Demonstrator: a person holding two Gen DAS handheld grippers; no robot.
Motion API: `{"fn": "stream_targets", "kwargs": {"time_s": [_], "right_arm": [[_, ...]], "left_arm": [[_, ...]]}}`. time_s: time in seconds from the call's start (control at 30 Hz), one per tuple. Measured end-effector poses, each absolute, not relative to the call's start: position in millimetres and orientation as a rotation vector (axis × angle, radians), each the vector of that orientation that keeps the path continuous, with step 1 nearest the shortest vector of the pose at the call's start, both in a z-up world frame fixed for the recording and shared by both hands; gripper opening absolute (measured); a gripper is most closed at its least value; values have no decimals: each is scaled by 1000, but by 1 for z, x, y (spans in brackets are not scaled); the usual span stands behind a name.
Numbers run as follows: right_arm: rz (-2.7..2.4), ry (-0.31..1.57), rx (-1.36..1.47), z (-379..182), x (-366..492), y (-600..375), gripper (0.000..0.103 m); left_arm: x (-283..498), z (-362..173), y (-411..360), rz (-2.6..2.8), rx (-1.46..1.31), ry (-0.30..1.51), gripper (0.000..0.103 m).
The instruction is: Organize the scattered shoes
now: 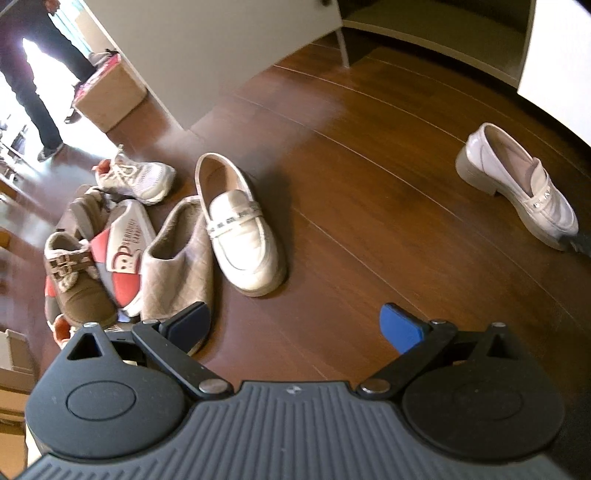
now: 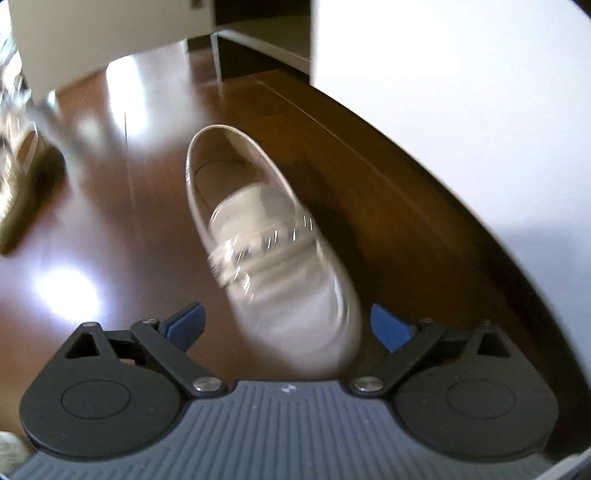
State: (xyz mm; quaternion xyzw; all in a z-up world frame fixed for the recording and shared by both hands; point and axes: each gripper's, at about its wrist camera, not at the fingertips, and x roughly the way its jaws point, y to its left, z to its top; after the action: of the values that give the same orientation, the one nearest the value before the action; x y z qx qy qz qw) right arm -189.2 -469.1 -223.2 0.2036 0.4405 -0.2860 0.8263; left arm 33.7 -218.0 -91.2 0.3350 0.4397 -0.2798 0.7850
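Observation:
Several shoes lie on the dark wooden floor (image 1: 369, 184). One white loafer (image 1: 240, 229) rests beside a beige slipper (image 1: 177, 258), a red and white shoe (image 1: 122, 251), a brown strapped shoe (image 1: 74, 280) and a white sneaker (image 1: 136, 177). Its mate, a second white loafer (image 1: 517, 184), lies apart at the right. My left gripper (image 1: 295, 326) hangs open above bare floor, holding nothing. In the blurred right wrist view, the toe of that second loafer (image 2: 258, 221) sits between the wide-open jaws of my right gripper (image 2: 286, 326); the pads (image 2: 184, 325) do not press it.
A white cabinet panel (image 1: 184, 55) on a thin leg stands behind the pile. A low shelf opening (image 1: 424, 26) lies at the back. A cardboard box (image 1: 110, 96) and a person's legs (image 1: 37, 74) are at the far left. A white wall (image 2: 461, 92) borders the right.

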Motion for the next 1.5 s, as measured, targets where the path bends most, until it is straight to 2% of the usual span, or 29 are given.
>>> {"fn": "stream_targets", "kwargs": {"time_s": [0.17, 0.33, 0.47, 0.67, 0.97, 1.33, 1.5], "right_arm": [[-613, 946, 467, -197, -218, -437, 95], [-670, 937, 382, -123, -192, -423, 95], [-726, 904, 371, -72, -176, -406, 96], [-731, 859, 384, -43, -166, -372, 97], [-640, 908, 323, -86, -150, -387, 97], [-522, 1028, 117, -220, -142, -468, 97], [-448, 1035, 74, -250, -115, -483, 97]], "left_arm": [[42, -48, -206, -580, 688, 878, 100], [43, 6, -184, -593, 560, 819, 100], [42, 21, -161, -584, 537, 780, 100], [51, 23, -130, -518, 527, 780, 100], [59, 2, -108, -499, 518, 833, 100], [51, -77, -154, -598, 683, 927, 100], [52, -98, -169, -620, 719, 962, 100]]}}
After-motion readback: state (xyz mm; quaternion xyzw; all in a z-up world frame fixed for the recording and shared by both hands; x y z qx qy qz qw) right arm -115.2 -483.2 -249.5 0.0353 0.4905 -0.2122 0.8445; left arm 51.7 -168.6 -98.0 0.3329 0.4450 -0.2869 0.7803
